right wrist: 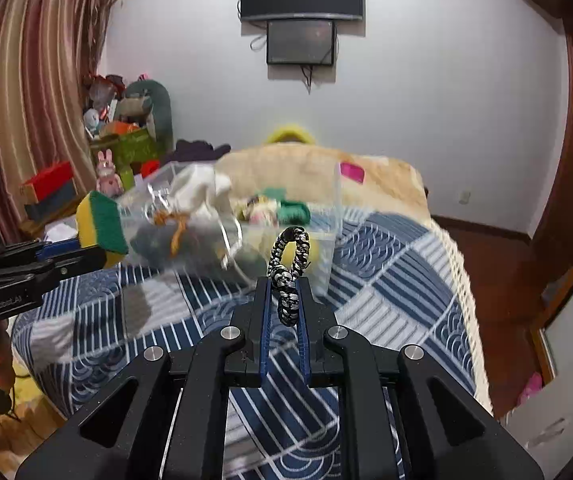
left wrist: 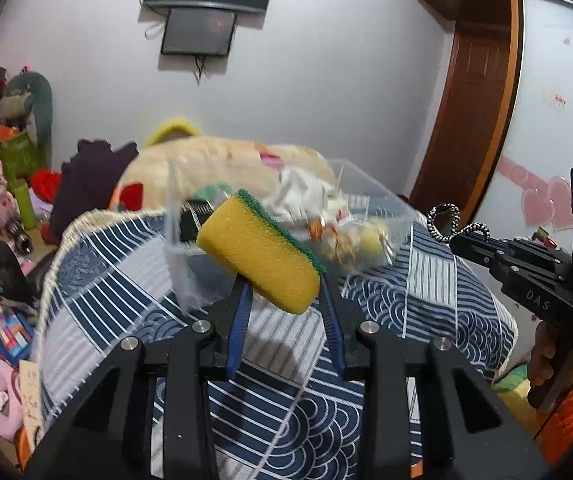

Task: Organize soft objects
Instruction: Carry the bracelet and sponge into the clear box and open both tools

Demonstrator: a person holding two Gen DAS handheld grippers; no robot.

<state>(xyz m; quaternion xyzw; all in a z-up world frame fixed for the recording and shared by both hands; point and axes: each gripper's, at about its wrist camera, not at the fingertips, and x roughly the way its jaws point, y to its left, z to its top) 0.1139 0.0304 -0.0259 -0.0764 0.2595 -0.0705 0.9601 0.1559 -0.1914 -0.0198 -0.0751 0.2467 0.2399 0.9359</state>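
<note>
Between the blue pads of my left tongs (left wrist: pixel 282 292) sits a yellow sponge (left wrist: pixel 260 254) with a green scouring face, pinched at its near end and tilted up over the patterned blue bedspread (left wrist: pixel 286 408). Close together, my right tongs (right wrist: pixel 288 300) clamp a black-and-white braided cord loop (right wrist: pixel 291 264) that stands up from their tips. Just beyond both tips, a clear plastic bin (right wrist: pixel 326 256) of soft oddments rests on the bedspread, with a beige pillow (right wrist: pixel 306 176) behind it.
</note>
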